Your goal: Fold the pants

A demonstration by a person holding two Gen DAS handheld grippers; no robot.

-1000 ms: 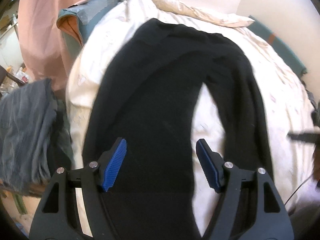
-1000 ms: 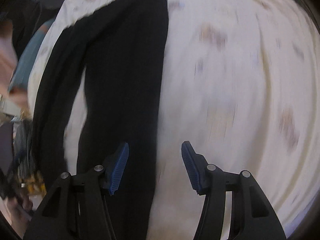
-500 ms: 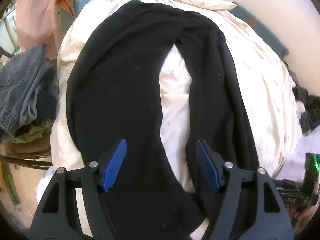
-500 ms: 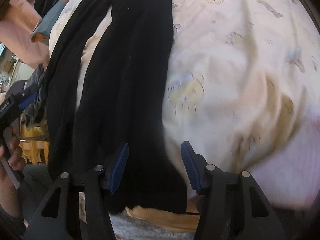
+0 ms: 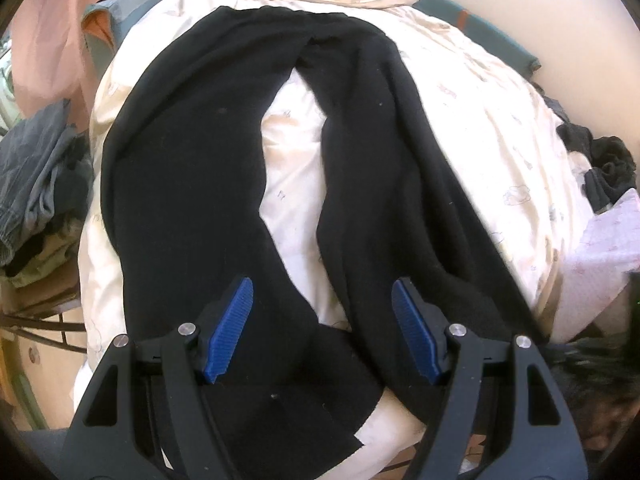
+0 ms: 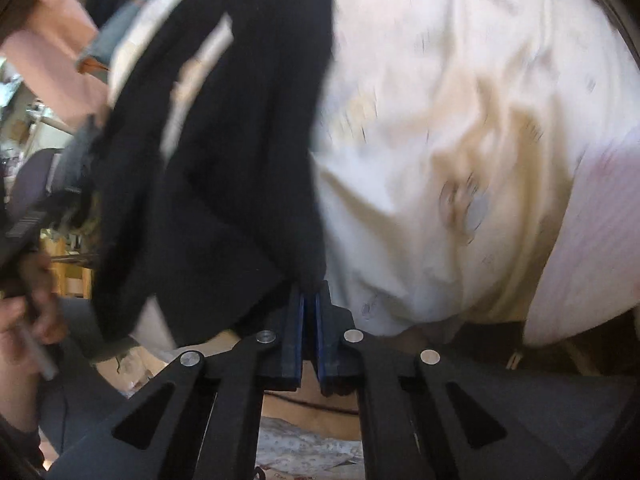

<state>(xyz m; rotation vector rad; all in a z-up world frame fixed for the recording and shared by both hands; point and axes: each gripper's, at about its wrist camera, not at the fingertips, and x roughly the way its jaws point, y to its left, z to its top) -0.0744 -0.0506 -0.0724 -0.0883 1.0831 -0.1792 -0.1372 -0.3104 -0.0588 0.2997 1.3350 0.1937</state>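
Black pants lie spread on a cream bedsheet, waistband at the far end, both legs running toward me with a gap of sheet between them. My left gripper is open above the near ends of the legs, touching nothing. In the right wrist view my right gripper is shut on the hem of the right pant leg, at the bed's near edge.
A pile of grey and dark clothes sits left of the bed. Pink fabric hangs at the back left. Dark garments and a pale striped cloth lie on the bed's right side.
My right gripper has closed on the hem of the right pant leg; it was open half a second ago. My left gripper has pulled back toward the leg ends, staying open.
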